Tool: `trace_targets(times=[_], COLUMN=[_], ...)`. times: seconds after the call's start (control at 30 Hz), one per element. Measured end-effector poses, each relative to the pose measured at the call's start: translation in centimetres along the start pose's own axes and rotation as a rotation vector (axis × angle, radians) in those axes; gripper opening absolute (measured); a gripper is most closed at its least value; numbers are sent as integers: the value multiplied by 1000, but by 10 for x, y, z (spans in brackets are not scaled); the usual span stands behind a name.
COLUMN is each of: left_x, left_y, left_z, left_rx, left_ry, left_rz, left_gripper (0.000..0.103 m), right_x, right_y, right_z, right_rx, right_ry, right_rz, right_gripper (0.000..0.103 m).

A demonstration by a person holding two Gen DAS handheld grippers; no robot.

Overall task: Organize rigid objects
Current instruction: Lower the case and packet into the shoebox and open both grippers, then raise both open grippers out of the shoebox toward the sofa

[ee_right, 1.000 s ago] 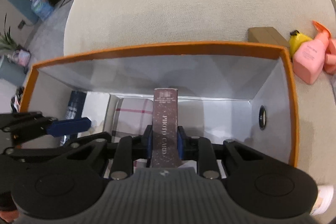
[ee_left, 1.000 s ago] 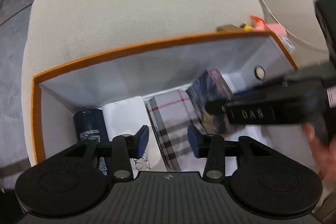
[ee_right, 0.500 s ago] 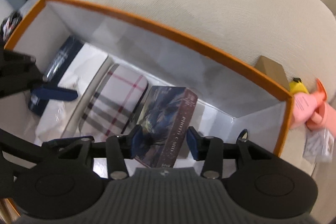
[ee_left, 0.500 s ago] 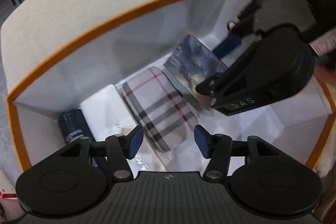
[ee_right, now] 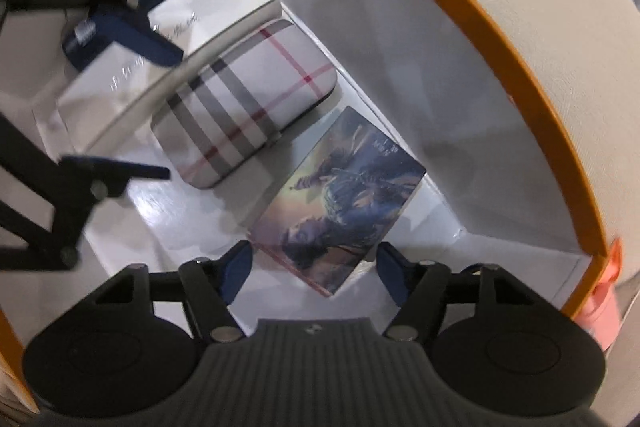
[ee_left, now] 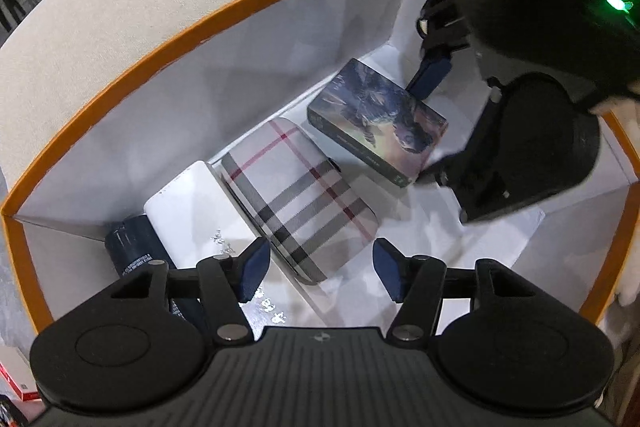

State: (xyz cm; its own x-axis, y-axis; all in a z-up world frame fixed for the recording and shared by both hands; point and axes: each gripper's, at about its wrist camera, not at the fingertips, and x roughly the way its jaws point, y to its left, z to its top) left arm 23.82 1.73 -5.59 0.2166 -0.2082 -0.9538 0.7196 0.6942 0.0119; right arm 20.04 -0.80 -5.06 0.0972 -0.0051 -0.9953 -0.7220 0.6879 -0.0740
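Inside the box [ee_right: 520,39], the card pack [ee_right: 340,199] lies flat beside the plaid case [ee_right: 244,99]. Right tool [ee_right: 314,275], jaws apart, hovers just over it; a careless lift could snag and skew it. Left tool [ee_left: 320,267] also gapes, empty.

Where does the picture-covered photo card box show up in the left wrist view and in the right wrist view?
Left wrist: photo card box lies upper right of centre, beside the plaid case.
Right wrist: it lies low centre, just ahead of the open right tool.
Shared landmark: the plaid case.
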Motion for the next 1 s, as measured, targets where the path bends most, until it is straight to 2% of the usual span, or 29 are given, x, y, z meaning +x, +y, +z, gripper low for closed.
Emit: trace_targets(times=[0.2, 0.27, 0.4, 0.47, 0.57, 0.67, 0.73, 0.87, 0.93, 1.0], left_x=[-1, -3, -2, 1, 9, 16, 15, 10, 12, 12], left_y=[-10, -12, -19, -24, -26, -23, -19, -5, 4, 7], left_z=[-6, -7, -8, -9, -12, -10, -9, -4, -2, -3], left_rx=[39, 46, 91, 124, 160, 161, 146, 45, -8, -20], left_ry=[2, 6, 9, 7, 1, 0, -15, -52, -47, -50], left_rz=[1, 7, 6, 23, 103, 182, 174, 184, 224, 220], left_gripper=[75, 75, 82, 86, 85, 84, 82, 60, 58, 58], right_x=[-1, 2, -5, -3, -1, -2, -1, -3, -4, -3], right_y=[6, 8, -5, -14, -28, -31, -36, -41, -45, -47], right_z=[2, 3, -6, -9, -12, -15, -19, -21, -25, -27], right_rx=[-26, -28, 16, 68, 155, 182, 196, 220, 228, 232], right_ry=[-51, -43, -58, -61, -63, -70, -79, -102, -108, -111], right_rz=[36, 25, 52, 79, 115, 140, 149, 142, 139, 142], right_gripper=[50, 50, 49, 48, 46, 46, 46, 44, 44, 43])
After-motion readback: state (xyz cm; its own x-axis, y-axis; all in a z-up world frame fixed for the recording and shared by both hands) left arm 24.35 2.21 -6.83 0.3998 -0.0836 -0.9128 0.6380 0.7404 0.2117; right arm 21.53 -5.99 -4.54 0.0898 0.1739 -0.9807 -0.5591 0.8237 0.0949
